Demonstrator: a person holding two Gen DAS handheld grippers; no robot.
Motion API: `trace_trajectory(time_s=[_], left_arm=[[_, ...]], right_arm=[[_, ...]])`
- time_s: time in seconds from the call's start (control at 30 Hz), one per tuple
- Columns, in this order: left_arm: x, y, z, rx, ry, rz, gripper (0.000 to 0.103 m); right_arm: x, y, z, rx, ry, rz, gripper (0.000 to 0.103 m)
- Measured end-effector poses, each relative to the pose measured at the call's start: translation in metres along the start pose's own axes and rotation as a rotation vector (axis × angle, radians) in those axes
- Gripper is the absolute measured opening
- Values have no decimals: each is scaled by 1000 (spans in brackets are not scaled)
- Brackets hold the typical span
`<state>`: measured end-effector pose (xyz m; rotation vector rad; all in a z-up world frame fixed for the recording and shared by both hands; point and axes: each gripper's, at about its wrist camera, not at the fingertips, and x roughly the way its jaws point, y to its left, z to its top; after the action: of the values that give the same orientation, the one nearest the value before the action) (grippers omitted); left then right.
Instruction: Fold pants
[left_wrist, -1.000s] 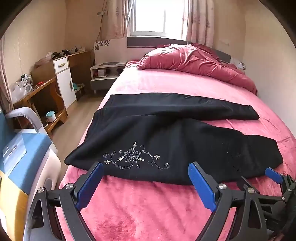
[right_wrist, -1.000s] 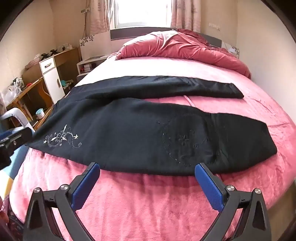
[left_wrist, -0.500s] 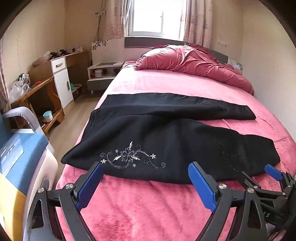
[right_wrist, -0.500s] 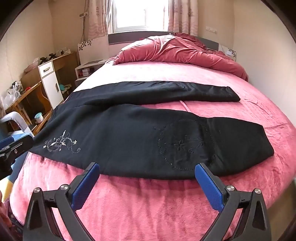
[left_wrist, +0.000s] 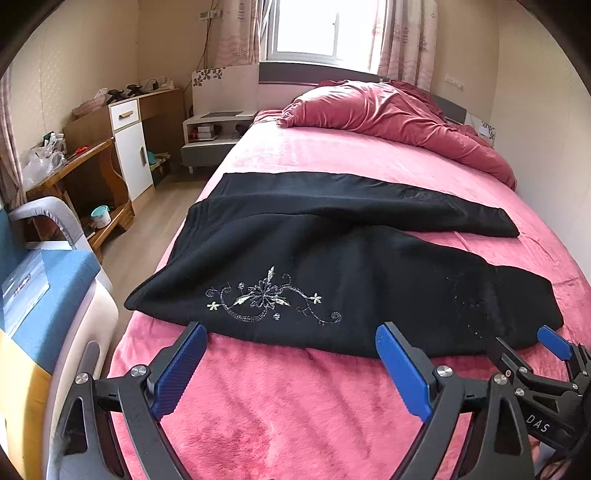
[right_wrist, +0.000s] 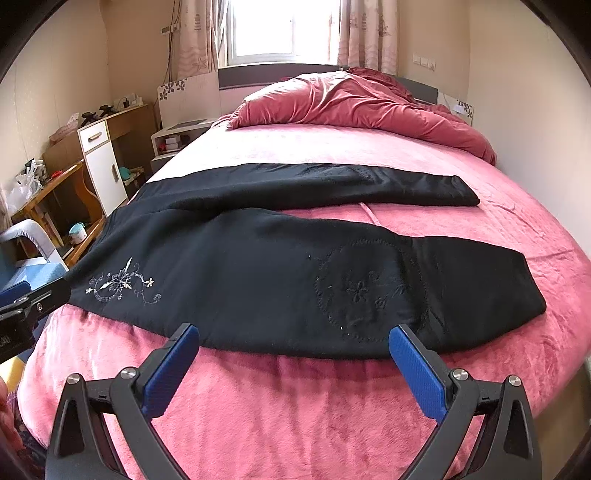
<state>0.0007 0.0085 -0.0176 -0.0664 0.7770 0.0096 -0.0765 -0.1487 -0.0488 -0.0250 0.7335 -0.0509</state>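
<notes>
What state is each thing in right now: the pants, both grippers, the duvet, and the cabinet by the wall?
Black pants: spread flat across the bed, legs apart, not yet folded.
Left gripper: jaws open, empty, at the near edge of the pants.
Right gripper: jaws open, empty, at the near edge of the pants.
Red duvet: bunched up at the head of the bed.
White cabinet: door and drawer shut.
Curtains: drawn open.
</notes>
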Motion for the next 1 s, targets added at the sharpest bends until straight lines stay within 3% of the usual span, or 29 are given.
trace_trajectory(time_s=[1.0], left_arm=[[5,4,-3,1,19,20,95]], right_arm=[[3,2,-2,-12,6,-6,103]])
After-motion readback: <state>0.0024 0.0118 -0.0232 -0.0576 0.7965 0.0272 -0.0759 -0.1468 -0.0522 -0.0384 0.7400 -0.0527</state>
